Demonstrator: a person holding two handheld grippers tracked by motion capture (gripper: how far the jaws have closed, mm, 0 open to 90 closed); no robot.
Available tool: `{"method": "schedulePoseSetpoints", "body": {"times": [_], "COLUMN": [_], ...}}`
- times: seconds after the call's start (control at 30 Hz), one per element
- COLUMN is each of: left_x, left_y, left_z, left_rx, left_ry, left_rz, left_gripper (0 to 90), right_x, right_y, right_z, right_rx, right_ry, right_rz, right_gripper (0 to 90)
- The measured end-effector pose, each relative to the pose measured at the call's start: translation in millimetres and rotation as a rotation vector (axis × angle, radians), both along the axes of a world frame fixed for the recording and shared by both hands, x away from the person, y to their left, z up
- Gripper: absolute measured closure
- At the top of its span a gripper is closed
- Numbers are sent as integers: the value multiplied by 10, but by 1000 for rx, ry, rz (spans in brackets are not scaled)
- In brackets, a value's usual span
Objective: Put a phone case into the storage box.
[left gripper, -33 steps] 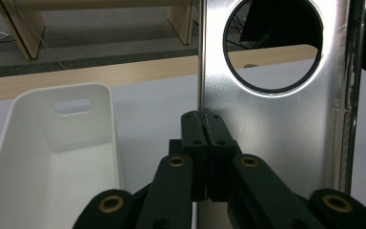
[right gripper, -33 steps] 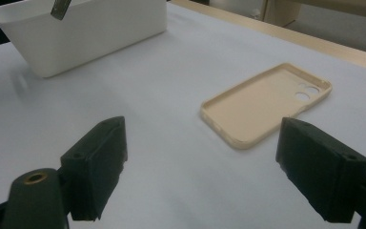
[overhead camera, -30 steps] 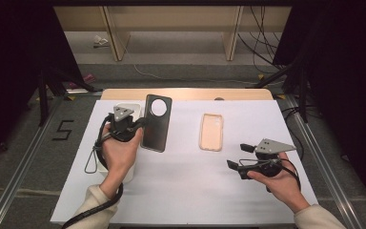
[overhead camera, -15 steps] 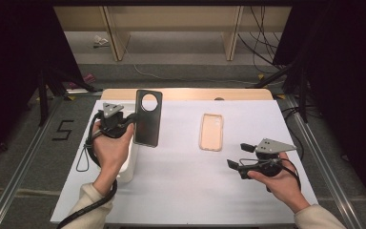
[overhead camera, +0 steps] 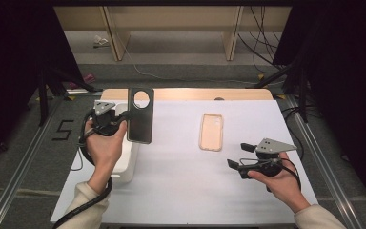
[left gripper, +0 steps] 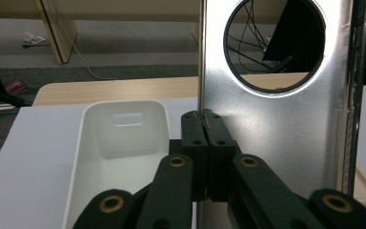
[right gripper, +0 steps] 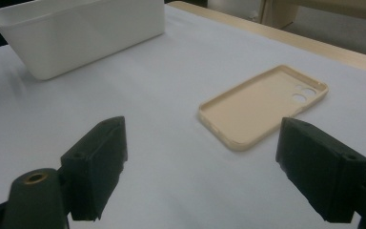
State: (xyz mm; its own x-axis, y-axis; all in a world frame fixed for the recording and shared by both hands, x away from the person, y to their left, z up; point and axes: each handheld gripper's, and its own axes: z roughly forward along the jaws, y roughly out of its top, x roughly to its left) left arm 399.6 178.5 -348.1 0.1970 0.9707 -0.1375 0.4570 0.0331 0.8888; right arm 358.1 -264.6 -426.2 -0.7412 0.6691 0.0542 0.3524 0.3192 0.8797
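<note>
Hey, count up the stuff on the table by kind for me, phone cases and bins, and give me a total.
Phone cases: 2, the dark case and the beige case
White bins: 1, the white bin
Total: 3

A beige phone case [overhead camera: 211,131] lies open side up, right of the bench's [overhead camera: 181,186] middle, toward the far edge. A wooden shelf frame [overhead camera: 171,28] stands beyond.

Below the left gripper [overhead camera: 124,123] the white bin [overhead camera: 126,164] lies open, and the dark phone case [overhead camera: 140,116] in its jaws hangs above the bin's far end. Ahead of the right gripper [overhead camera: 236,155], bare white table [overhead camera: 181,181] leads to the beige phone case [overhead camera: 211,131].
</note>
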Motion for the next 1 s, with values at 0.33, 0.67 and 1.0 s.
{"method": "schedulePoseSetpoints", "body": {"times": [0.33,0.67,1.0], "left_x": [25,37,58], "left_y": [122,199,286], "left_z": [-1,-4,-9], "left_rx": [-3,-1,-1], "left_ry": [0,-2,-6], "left_rz": [35,60,89], "left_gripper": [886,886,887], "right_x": [2,2,2], "right_y": [-9,-10,-10], "right_z": [2,4,7], "right_rx": [2,3,5], "right_ry": [-1,-3,-4], "right_rz": [-2,-2,-3], "right_gripper": [187,187,188]}}
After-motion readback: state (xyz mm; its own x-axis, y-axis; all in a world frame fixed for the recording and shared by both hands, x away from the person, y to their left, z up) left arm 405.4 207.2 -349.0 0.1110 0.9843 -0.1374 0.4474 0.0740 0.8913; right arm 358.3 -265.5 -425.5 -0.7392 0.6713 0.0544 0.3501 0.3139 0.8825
